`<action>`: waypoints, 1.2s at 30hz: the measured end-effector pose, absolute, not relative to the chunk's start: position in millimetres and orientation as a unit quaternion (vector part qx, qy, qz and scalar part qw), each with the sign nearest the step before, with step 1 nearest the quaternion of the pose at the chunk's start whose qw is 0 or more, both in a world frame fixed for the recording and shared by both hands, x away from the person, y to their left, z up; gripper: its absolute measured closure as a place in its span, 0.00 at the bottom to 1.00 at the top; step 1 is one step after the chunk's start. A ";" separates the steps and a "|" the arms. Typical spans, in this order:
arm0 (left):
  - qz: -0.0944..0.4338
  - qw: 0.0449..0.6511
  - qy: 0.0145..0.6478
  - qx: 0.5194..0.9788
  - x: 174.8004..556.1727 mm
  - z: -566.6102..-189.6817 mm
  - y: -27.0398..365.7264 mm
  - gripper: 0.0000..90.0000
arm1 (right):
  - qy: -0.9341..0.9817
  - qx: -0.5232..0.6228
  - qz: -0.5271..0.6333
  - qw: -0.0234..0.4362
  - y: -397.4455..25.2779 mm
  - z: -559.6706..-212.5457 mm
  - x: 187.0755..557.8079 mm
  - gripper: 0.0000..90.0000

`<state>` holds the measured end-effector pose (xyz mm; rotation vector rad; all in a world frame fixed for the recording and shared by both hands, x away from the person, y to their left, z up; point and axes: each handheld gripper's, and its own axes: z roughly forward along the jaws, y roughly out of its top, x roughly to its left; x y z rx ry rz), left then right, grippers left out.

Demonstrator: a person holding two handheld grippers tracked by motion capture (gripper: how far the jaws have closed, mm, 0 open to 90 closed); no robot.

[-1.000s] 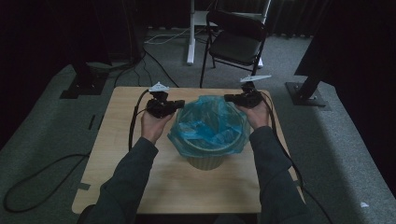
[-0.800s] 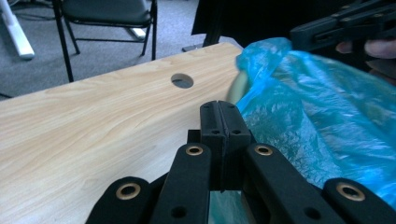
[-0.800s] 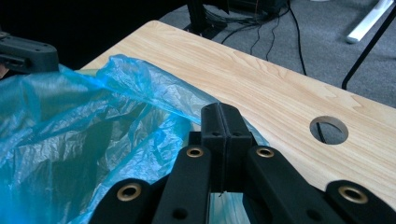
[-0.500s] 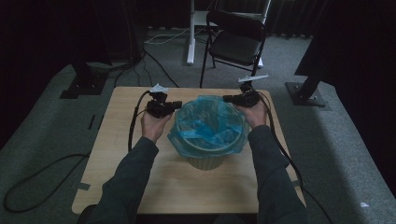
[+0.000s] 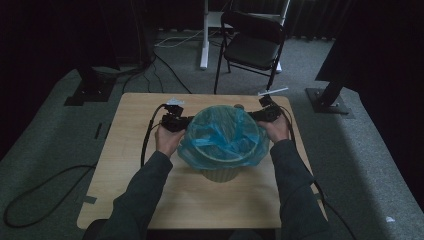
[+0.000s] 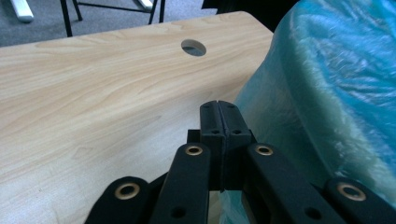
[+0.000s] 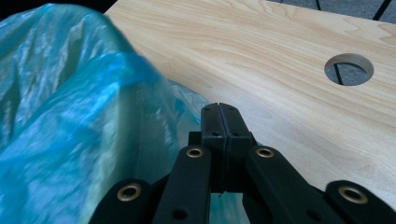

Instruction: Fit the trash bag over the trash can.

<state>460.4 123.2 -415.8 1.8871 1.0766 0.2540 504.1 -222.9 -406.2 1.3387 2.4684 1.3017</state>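
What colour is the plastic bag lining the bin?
Translucent blue bag, clearest in the right gripper view.

A translucent blue plastic bag (image 5: pixel 222 137) lines a small pale bin (image 5: pixel 218 173) that stands upright near the middle of the table, slightly toward the far edge. The bag's mouth is spread wide and folded down over the bin's rim, so the film drapes over the upper outside wall and is wrinkled and glossy. Inside, loose folds of film sag into the opening. Below the bag's hem, the bin's lower wall shows bare on the near side.
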 end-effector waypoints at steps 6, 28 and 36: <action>0.135 0.477 0.447 0.745 456.3 -397.8 145.4 0.78 | 0.782 0.429 0.445 0.081 -237.9 -385.0 489.9 0.71; 0.115 0.519 0.264 0.805 416.7 -327.3 86.9 0.66 | 0.768 0.400 0.481 0.136 -250.6 -369.5 438.4 0.60; 0.105 0.498 0.236 0.828 418.5 -329.5 62.0 0.67 | 0.745 0.430 0.494 0.130 -260.7 -379.1 430.8 0.59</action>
